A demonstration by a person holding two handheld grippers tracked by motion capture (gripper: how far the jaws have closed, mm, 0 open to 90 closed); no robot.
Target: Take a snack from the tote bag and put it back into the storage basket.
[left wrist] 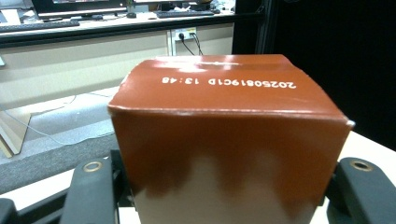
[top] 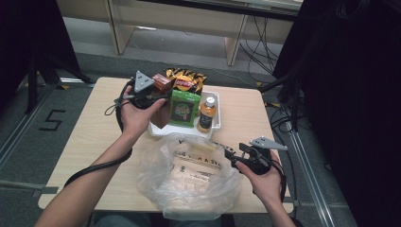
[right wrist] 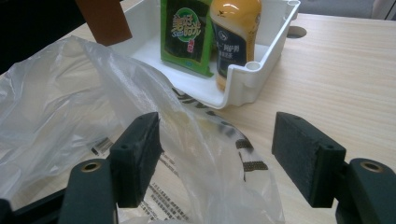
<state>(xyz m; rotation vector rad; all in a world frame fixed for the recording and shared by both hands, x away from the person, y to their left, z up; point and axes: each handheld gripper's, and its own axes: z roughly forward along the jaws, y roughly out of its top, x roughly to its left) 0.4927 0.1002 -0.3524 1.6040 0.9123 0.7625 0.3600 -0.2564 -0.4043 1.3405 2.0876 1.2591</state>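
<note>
The table (top: 90, 137) carries a clear plastic bag (top: 189, 177) at 6 o'clock and a white tray (top: 215, 126) at its centre. In the tray stand a green packet (top: 184, 108) and an orange bottle (top: 206, 112); a snack bag (top: 187, 79) sits at the tray's 12 o'clock edge. The left gripper (top: 158, 97), at 10 o'clock of the tray, is clenched on a brown box (left wrist: 229, 140), both pads pressed against its sides, and holds it above the tray's 9 o'clock end. The right gripper (right wrist: 217, 156) is released, its jaws set wide at the bag's 3 o'clock rim, one pad against the plastic film without pinching it. Judged step: transfer of the box from tray to bag. The next move likely calls for the right gripper to pinch and lift the rim, so that the mouth is open, before the box is carried toward 6 o'clock and lowered in.
</note>
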